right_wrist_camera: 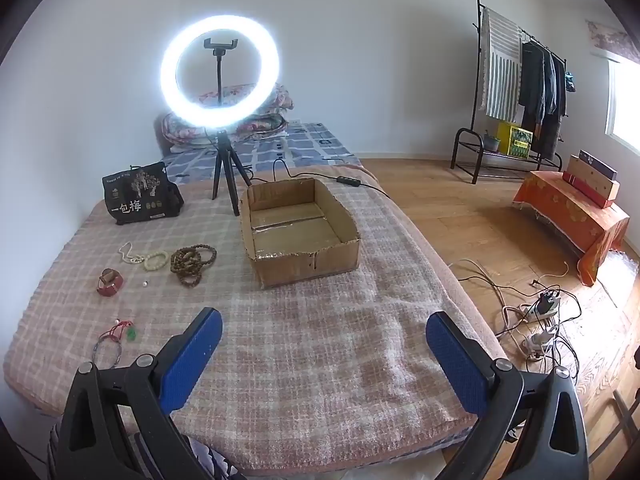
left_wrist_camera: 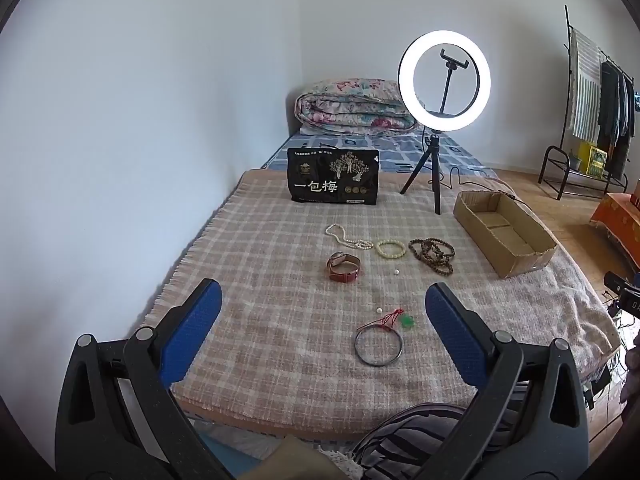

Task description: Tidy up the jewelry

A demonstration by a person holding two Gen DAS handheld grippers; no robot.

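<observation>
While both jaws gape wide, L hand-held gripper (left_wrist_camera: 323, 308) over bangle (left_wrist_camera: 378, 346); R hand-held gripper (right_wrist_camera: 324, 338) near box (right_wrist_camera: 304, 258).

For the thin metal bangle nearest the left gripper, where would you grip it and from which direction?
Grip the metal bangle across its near rim, away from the red cord overlapping its far edge. It lies flat on the blanket, so the open left gripper probably should come from above, one finger inside the hoop, one outside.

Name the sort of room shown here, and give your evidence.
Most likely a bedroom: a bed with a rolled quilt at its head, and a clothes rack hung with garments by the wall.
</observation>
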